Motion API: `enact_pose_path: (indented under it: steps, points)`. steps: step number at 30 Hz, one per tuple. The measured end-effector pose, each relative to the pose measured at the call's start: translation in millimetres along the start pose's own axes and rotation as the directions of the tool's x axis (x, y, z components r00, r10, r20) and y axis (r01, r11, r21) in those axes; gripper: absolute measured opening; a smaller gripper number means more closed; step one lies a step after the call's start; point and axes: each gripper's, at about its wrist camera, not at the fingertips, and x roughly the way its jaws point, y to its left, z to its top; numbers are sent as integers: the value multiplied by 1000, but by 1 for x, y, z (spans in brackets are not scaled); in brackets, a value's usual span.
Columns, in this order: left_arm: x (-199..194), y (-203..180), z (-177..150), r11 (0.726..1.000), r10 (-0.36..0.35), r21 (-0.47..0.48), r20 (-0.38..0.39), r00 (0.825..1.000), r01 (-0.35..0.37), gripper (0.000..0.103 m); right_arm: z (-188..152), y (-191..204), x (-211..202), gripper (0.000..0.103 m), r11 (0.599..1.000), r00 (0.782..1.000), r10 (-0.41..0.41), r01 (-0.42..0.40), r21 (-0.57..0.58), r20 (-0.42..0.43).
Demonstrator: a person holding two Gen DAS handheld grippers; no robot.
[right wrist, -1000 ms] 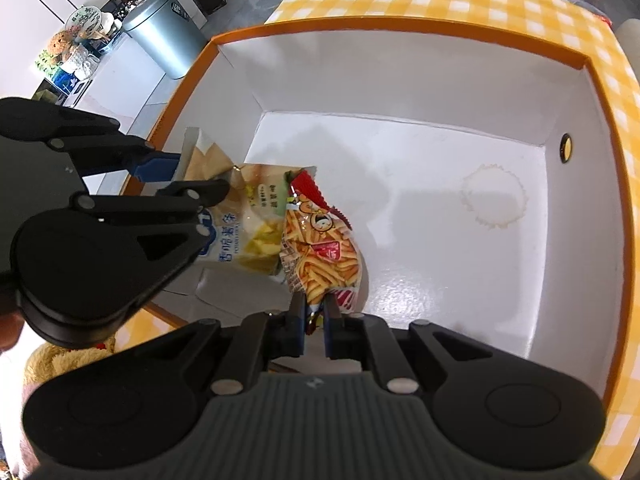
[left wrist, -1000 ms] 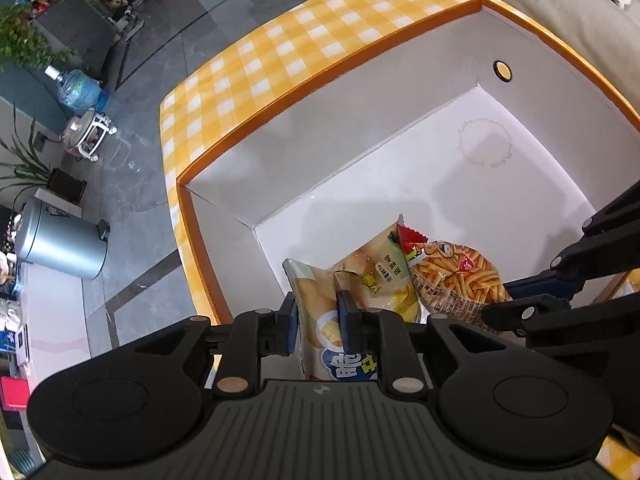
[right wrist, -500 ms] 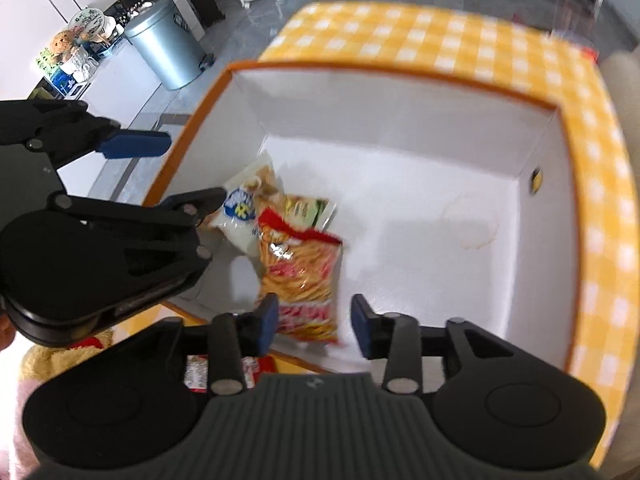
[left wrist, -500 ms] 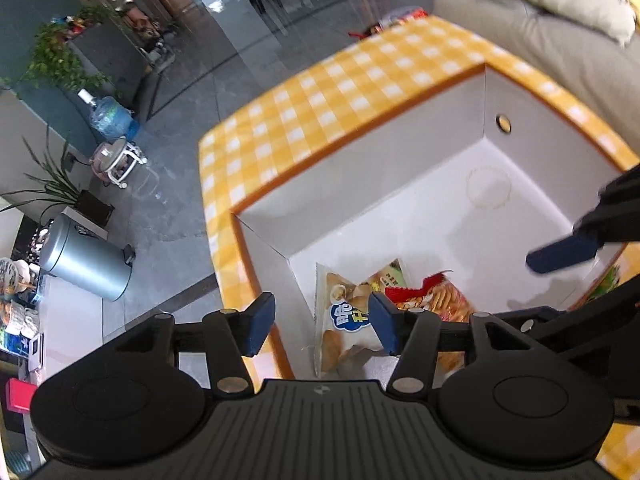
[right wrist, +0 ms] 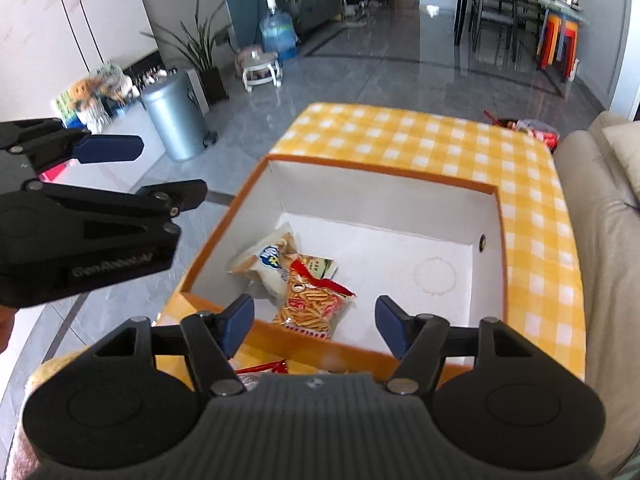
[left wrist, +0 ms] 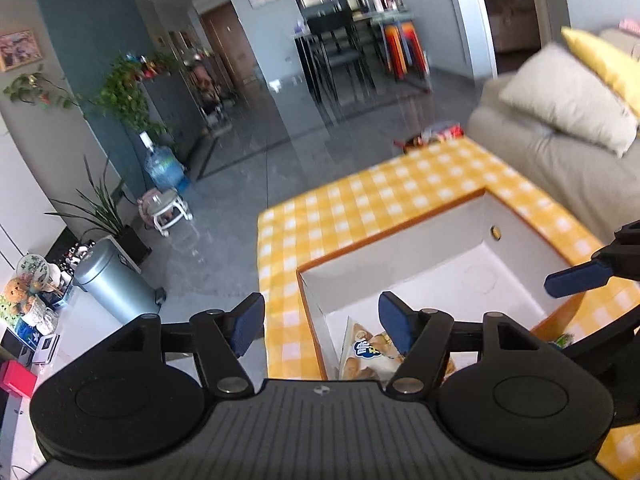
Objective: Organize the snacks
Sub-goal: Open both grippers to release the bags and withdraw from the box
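A yellow-checked box [right wrist: 532, 216] with white inside walls stands open below me. In it lie a pale chip bag with a blue logo [right wrist: 266, 260], a bag with a green label [right wrist: 320, 266] and a red-topped bag of fry-shaped sticks [right wrist: 310, 304]. The chip bag also shows in the left wrist view [left wrist: 362, 354]. My right gripper [right wrist: 314, 322] is open and empty above the box's near rim. My left gripper [left wrist: 322, 326] is open and empty above the box's left rim; it also shows in the right wrist view [right wrist: 132, 168].
A beige sofa [right wrist: 600, 240] with cushions [left wrist: 568, 96] lies right of the box. More snack wrappers [right wrist: 272, 368] lie just outside the near rim. On the grey floor stand a metal bin [right wrist: 174, 118], a water bottle [right wrist: 278, 34], a small stool [right wrist: 262, 68] and plants.
Both grippers let go of their bags, opened wide and rose up and back from the box. The chip bag and the fry-stick bag now lie on the box floor.
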Motion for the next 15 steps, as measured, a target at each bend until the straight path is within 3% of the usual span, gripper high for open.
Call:
enact_pose_path:
  steps: [2,7,9,11,12,15]
  points:
    - [-15,3,-4,1000,-8,-21,32,999,8,79,-9,4,-14,73,1000,999,-11,11,-8,38]
    - [-46,5,-21,996,-30,-81,86,996,37,80,-30,13,-45,75,999,995,-39,39,4,94]
    - [-57,3,-28,993,-45,-105,101,994,55,81,-40,15,-56,83,999,992,-49,49,6,120]
    - [-66,2,-38,989,-58,-128,103,993,71,84,-51,20,-68,84,998,988,-62,63,-6,145]
    - [-67,1,-42,988,-66,-136,98,993,79,91,-56,22,-72,84,997,986,-70,73,-14,150]
    - [-75,-5,-57,985,-101,-135,87,991,112,92,-71,26,-82,85,995,984,-92,97,-21,154]
